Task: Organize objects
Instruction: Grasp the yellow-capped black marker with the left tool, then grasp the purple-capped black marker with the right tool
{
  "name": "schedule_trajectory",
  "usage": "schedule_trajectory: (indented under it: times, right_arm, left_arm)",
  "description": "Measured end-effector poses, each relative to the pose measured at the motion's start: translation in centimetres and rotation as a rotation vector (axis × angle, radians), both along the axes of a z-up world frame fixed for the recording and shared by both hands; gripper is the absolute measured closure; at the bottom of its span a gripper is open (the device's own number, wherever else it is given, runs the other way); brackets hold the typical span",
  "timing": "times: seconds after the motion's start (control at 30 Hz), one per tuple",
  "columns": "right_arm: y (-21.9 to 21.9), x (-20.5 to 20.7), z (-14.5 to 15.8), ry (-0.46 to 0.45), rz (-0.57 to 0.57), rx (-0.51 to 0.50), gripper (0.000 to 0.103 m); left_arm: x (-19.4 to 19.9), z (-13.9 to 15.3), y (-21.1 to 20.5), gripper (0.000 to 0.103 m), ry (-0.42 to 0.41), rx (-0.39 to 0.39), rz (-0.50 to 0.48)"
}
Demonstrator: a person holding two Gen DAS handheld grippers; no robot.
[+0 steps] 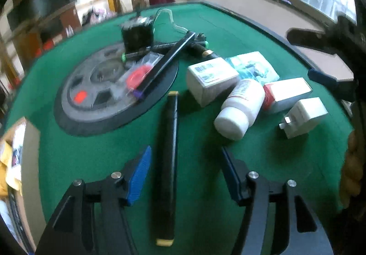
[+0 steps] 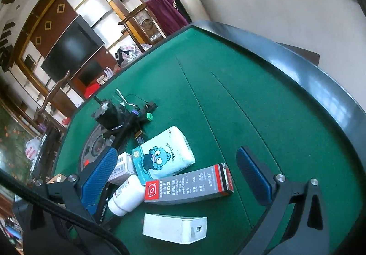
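Left gripper [image 1: 184, 172] spread wide, holding nothing, straddling a long black gold-capped tube [image 1: 168, 163] flat on the green table [image 1: 228, 26]. Right gripper [image 2: 180, 177] likewise open and empty, above a white charger [image 2: 175, 228]. Beyond: glue box [image 2: 188, 186], white pill bottle [image 2: 125, 197], cartoon tissue pack [image 2: 163, 155]. Farther left, a grey disc [image 1: 96, 94] under a blurred bag, possibly red tape [image 1: 137, 75], and a black motor [image 1: 136, 36].

Both grippers hang low over the surface with blue-padded fingers spread wide — the left gripper [image 1: 184, 177] level and gripping nothing, the right gripper [image 2: 178, 184] tilted, equally empty between its fingers.
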State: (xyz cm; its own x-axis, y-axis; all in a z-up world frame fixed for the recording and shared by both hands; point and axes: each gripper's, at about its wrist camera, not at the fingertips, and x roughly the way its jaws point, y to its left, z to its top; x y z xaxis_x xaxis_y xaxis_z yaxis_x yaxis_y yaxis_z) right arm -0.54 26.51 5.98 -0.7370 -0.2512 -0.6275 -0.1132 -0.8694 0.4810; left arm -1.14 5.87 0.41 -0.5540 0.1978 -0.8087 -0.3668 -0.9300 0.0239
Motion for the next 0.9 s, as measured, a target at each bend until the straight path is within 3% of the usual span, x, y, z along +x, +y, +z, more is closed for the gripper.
schedule_trajectory:
  times: [0.07,0.1,0.13,0.53,0.8,0.9]
  right_arm:
    - [0.0,-0.1,-0.1,-0.005,0.003,0.007,0.000]
    - [-0.1,-0.1,-0.1,-0.009,0.003,0.014,0.000]
    - [-0.1,-0.2,-0.2,-0.012,0.004,0.019,0.000]
    - [-0.5,-0.2,-0.4,-0.027,0.002,0.090,0.000]
    - [-0.9,0.3,0.4,-0.015,-0.007,0.127,0.000]
    - [-2.2,0.4,1.9,-0.012,0.059,0.093,0.000]
  left_arm:
    - [0.0,0.0,-0.2,0.058,0.001,0.021,0.011]
    - [0.2,0.2,-0.3,0.081,0.008,0.017,0.012]
    - [0.2,0.3,-0.4,0.092,-0.003,0.022,0.008]
    - [3.9,2.0,-4.1,0.092,0.034,0.013,0.107]
    - [6.9,4.8,-8.7,0.091,0.067,0.186,0.162]
    - [8.1,6.3,-11.0,0.091,0.099,0.249,0.178]
